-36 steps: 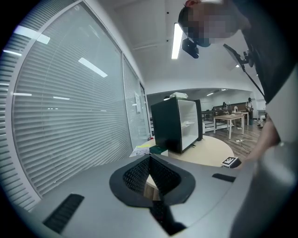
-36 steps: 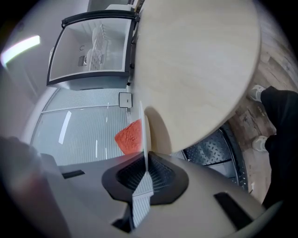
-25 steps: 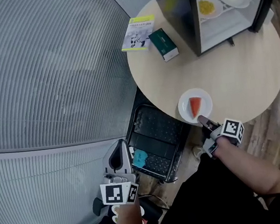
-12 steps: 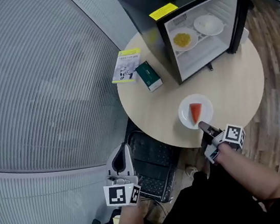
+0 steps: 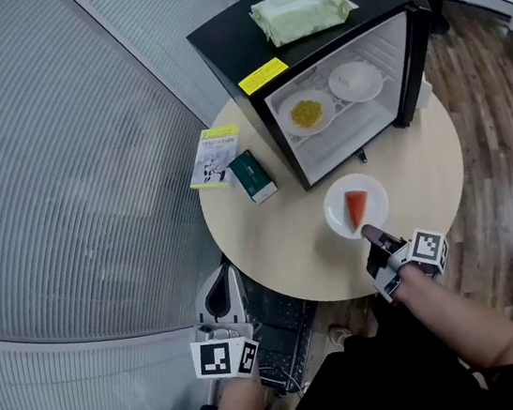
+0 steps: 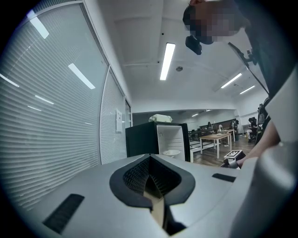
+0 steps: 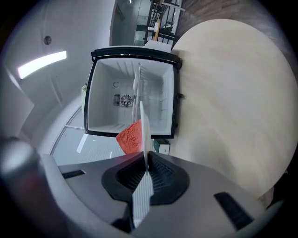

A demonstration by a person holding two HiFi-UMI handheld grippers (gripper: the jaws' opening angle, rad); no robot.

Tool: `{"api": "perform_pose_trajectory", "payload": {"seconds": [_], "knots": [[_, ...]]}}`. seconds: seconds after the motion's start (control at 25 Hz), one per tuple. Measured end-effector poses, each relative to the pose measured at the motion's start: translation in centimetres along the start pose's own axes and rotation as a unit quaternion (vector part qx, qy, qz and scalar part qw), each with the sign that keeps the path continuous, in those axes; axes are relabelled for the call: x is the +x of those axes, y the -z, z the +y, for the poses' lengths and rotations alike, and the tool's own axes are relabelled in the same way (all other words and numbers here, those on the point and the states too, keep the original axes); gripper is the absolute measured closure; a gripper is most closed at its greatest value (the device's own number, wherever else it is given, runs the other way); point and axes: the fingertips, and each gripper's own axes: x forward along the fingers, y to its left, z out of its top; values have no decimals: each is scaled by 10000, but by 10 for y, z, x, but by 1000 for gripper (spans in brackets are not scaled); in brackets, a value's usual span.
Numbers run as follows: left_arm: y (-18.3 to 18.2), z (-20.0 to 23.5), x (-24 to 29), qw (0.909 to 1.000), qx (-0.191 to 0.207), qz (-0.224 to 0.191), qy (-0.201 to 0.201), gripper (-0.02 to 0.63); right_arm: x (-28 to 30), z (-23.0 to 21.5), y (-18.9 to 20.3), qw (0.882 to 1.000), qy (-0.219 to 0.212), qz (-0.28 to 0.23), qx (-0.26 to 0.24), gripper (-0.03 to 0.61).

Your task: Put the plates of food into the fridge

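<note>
Head view puts the white plate point(image 5: 371, 193), carrying 1 red wedge of watermelon point(image 5: 357, 206), over the near part of the round table point(image 5: 270, 235), directly in front of the open fridge point(image 5: 224, 38). The right gripper point(image 5: 370, 231) has its 2 jaws pinched on the plate's near rim. In the right gripper view the plate point(image 7: 145, 139) runs edge-on out of the closed jaws of that gripper point(image 7: 145, 174), with the red wedge point(image 7: 130, 137) on its upper face and the fridge's white interior point(image 7: 100, 93) straight beyond it. There the plate looks to sit clear of the tabletop rather than resting on it.

Inside the fridge, 2 more plates sit side by side on the wire shelf: a plate of yellow food point(image 5: 327, 115) and a plain white one point(image 5: 356, 81). A pale green packet point(image 5: 300, 10) lies on the fridge's black top, and a yellow label point(image 5: 262, 75) is stuck near its front edge. Left of the fridge, a booklet point(image 5: 215, 156) and a dark green box point(image 5: 252, 175) lie next to each other on the table.

Well apart from the plate, the left gripper point(image 5: 229, 271) hangs beyond the table's edge, beside the slatted blinds point(image 5: 57, 133). Its own view shows the jaws point(image 6: 151, 186) together with nothing between them, pointing towards the fridge point(image 6: 142, 142) in the distance.
</note>
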Motion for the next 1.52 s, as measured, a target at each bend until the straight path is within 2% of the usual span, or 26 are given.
{"api": "perform_pose_trajectory", "payload": {"seconds": [0.4, 0.6, 0.96, 1.12, 1.52], "knots": [[-12, -31, 71, 9998, -92, -195, 56, 611, 4, 6, -71, 9997, 60, 15, -226, 560], [-1, -39, 97, 9999, -154, -67, -3, 611, 17, 7, -97, 9985, 29, 194, -510, 560], [5, -38, 145, 9996, -152, 57, -235, 611, 61, -1, -135, 9973, 51, 570, -454, 560], [16, -36, 159, 9987, -197, 227, -402, 611, 82, -5, -141, 9966, 26, 783, -240, 560], [42, -26, 196, 9969, -375, 459, -523, 611, 129, -32, -170, 9945, 282, 925, -409, 560]]}}
